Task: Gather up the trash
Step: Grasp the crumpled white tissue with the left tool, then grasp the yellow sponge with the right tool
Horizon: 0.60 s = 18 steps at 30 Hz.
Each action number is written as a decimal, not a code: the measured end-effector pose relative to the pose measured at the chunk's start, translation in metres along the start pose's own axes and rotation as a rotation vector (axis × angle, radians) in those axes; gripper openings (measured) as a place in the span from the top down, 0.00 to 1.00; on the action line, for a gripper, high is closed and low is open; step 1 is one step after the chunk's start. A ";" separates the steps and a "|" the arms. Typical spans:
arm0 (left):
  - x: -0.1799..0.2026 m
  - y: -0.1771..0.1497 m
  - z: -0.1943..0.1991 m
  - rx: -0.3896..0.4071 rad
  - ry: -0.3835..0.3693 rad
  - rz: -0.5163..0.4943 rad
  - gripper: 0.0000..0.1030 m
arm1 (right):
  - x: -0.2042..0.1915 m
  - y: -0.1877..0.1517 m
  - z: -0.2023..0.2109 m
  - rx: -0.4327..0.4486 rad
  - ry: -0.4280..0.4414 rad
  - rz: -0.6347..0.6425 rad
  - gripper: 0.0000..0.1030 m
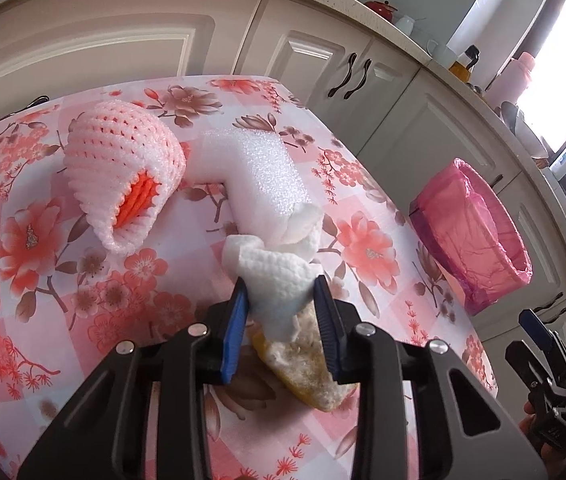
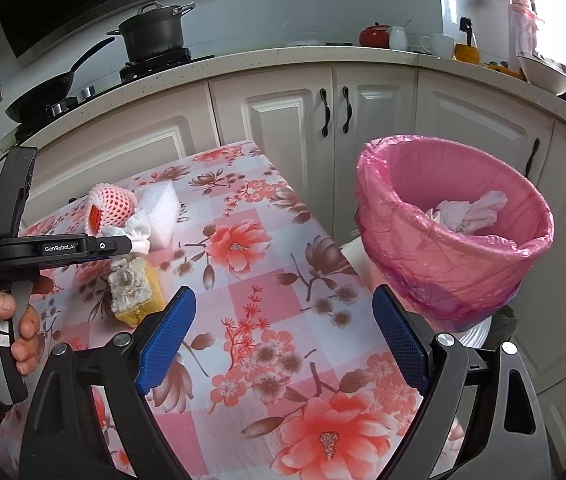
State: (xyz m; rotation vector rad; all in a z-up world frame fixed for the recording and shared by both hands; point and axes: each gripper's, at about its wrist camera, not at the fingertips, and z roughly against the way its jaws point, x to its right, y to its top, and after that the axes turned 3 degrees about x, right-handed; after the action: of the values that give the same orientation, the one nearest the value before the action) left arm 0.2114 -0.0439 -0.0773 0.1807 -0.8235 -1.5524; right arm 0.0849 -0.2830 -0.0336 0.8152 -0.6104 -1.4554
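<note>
Readable writing: "GenRobot.AI" and "Data Acquisition System" on the side of the left tool (image 2: 131, 245), seen from the right wrist view.

Left tool (image 1: 281, 294): blue pads pinching one crumpled white paper towel (image 1: 279, 276), which lies on the table (image 1: 43, 320) just above a yellow-rinded fruit peel (image 1: 307, 372). Hand (image 2: 3, 320) grips its handle.

Right tool (image 2: 283, 332): pads spread wide, nothing between them, hovering over the near right part of the table; the open floral cloth below it carries nothing.

Count on table: one pink foam fruit net (image 1: 123, 172) with orange inside, one white foam block (image 1: 259, 172), one paper towel, one peel. All four cluster together on the left half, net and block touching.

One bin with pink liner (image 2: 455, 232) stands off the table's right edge, near it, rim open. One wad of white tissue (image 2: 471, 210) inside.

Behind: counter with one lidded pot (image 2: 155, 32), one pan (image 2: 47, 88)
</note>
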 end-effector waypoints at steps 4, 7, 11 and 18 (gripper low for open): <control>-0.004 -0.002 0.010 0.016 0.000 0.009 0.69 | -0.019 0.000 -0.009 -0.010 0.035 0.023 0.18; -0.008 -0.001 0.019 0.031 -0.006 0.016 0.69 | -0.035 0.000 -0.017 -0.021 0.063 0.044 0.18; -0.013 0.001 0.030 0.055 -0.004 0.024 0.69 | -0.054 0.001 -0.027 -0.033 0.095 0.070 0.18; -0.026 0.000 0.038 0.067 0.028 0.028 0.69 | -0.087 0.000 -0.048 -0.056 0.127 0.122 0.18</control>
State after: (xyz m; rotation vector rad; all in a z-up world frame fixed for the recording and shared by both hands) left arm 0.1946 -0.0056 -0.0585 0.2381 -0.8532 -1.4938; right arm 0.1185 -0.1918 -0.0526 0.8060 -0.5121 -1.2935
